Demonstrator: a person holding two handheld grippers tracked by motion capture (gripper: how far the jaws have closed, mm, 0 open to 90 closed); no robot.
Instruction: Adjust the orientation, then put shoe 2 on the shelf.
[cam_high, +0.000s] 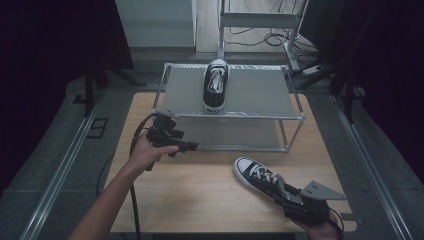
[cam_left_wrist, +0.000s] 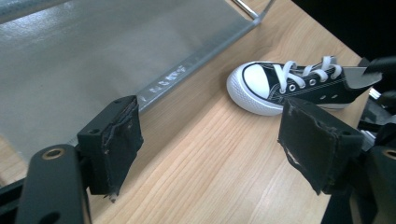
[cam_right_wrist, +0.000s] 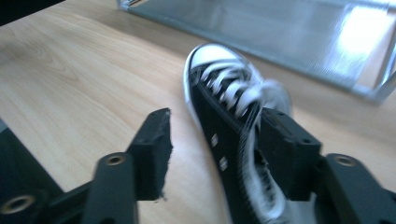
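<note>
A black sneaker with white laces and toe cap (cam_high: 257, 176) lies on the wooden table (cam_high: 195, 192), toe pointing toward the rack. My right gripper (cam_high: 284, 194) is at its heel end. In the right gripper view the right gripper (cam_right_wrist: 217, 116) is open; its jaws straddle the sneaker (cam_right_wrist: 229, 135), one jaw in the shoe's opening, the other outside with a gap. A second matching sneaker (cam_high: 216, 85) stands on the top shelf of the metal rack (cam_high: 230, 115). My left gripper (cam_high: 187, 146) hovers by the rack's front left, open and empty (cam_left_wrist: 208, 107), facing the sneaker (cam_left_wrist: 285, 86).
The rack's lower shelf (cam_left_wrist: 84, 51) is a bare grey sheet with a metal rail (cam_right_wrist: 280, 28) along the table. Dark curtains flank the table; cables lie on the floor behind the rack. The left gripper's cable (cam_high: 134, 200) trails along the forearm.
</note>
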